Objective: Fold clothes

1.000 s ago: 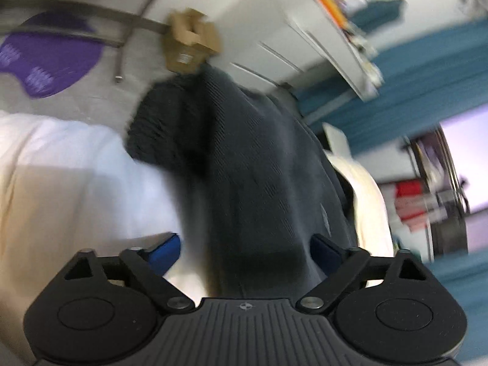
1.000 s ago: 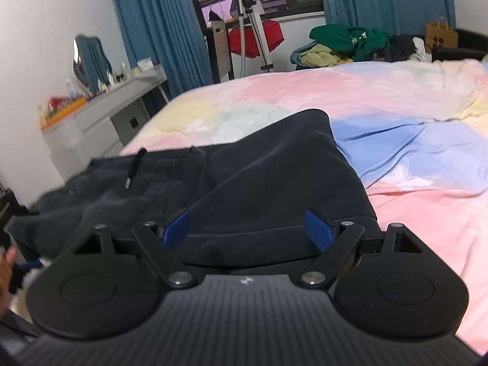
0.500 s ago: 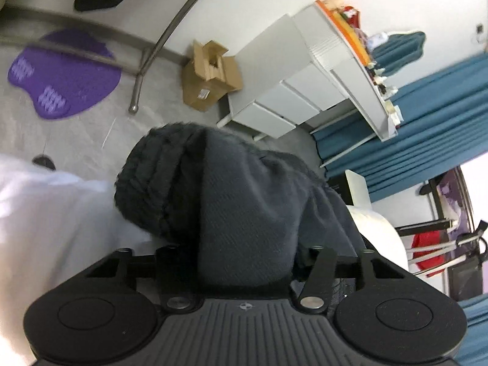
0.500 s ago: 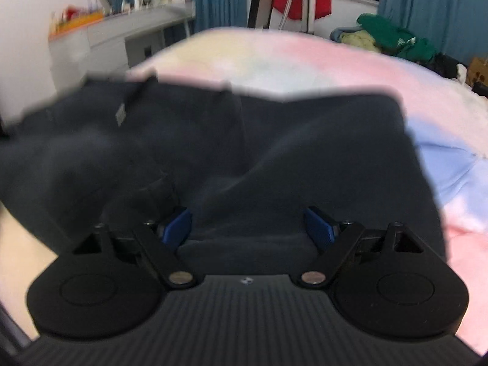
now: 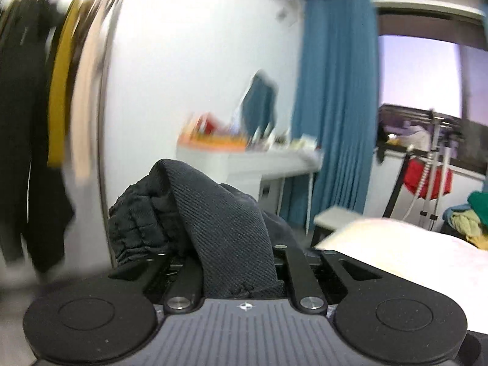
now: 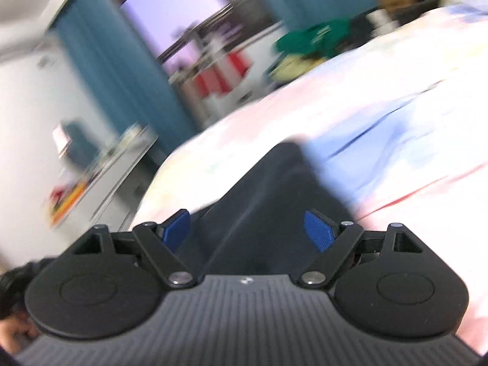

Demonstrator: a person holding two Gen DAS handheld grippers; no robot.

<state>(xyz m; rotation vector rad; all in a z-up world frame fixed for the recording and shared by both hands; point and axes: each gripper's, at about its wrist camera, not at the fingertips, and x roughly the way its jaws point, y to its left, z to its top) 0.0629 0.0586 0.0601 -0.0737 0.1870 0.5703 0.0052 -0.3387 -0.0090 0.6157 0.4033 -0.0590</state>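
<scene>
Bunched dark grey knitted garment [image 5: 213, 222] fills the left gripper [image 5: 241, 262], which is clamped on it and lifted, hiding its fingertips and part of the white table [image 5: 244, 164] beside one blue curtain [image 5: 332, 116]. The right gripper [image 6: 247, 231] gapes wide over the same cloth on the pastel bed [image 6: 396, 97], two blue pads [image 6: 318, 231] showing.

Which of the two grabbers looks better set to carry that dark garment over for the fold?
Probably the left gripper: it is shut on the dark garment. The right gripper is open, fabric lying loose between its fingers.
</scene>
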